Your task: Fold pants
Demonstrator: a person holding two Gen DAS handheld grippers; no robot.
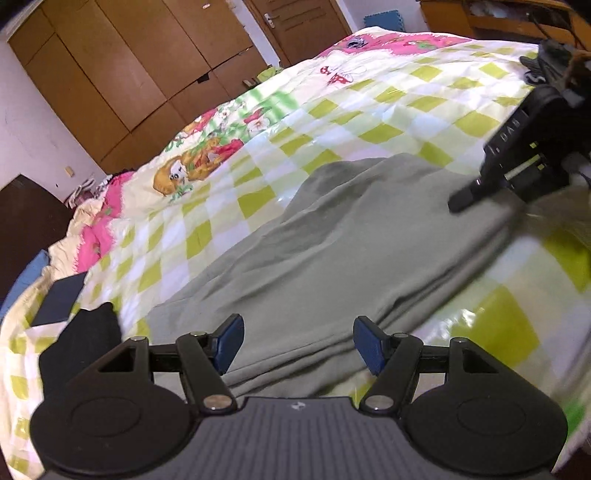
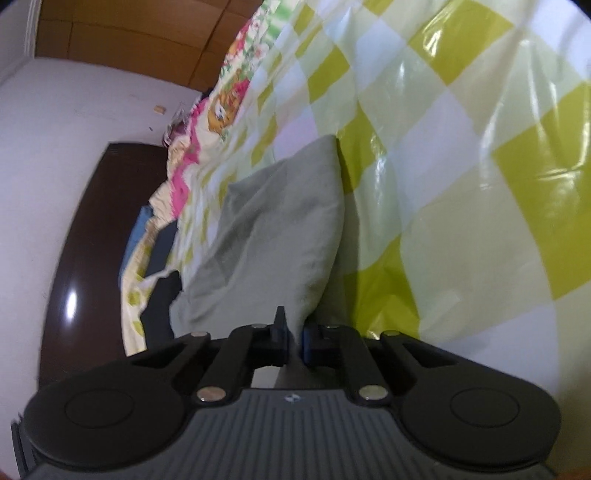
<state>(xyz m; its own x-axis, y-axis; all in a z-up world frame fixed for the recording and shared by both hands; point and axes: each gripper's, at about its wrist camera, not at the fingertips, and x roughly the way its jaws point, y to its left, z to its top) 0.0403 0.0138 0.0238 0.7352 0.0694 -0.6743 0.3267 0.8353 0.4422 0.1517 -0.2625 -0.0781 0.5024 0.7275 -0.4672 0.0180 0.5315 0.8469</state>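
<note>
Nearest to the left wrist camera is the left tool [image 1: 298,341], whose two blue pads [image 1: 232,341] stand well apart, with the grey-green pants [image 1: 332,251] lying just past them and nothing pressed between them.

By size, the bed comes first. It is covered with a glossy quilt [image 1: 369,110] in a check of lime green, pale green and white, with a pink border and cartoon figures along its far side. The pants lie spread on this quilt in a long band, from near the left tool to the right edge of the left wrist view, with soft folds along their length. Behind the bed stands a brown wooden wardrobe [image 1: 122,70], and beside it a door with a metal handle [image 1: 269,20].

The right tool [image 2: 293,338] has its jaws together, clamped on an edge of the pants; the cloth rises from the pinch in a raised fold. In the left wrist view this tool [image 1: 465,201] is seen at the far right, touching the pants there.

Smaller things lie at the near left edge of the bed: a black piece of cloth [image 1: 88,332] and a dark blue flat object [image 1: 61,299].
</note>
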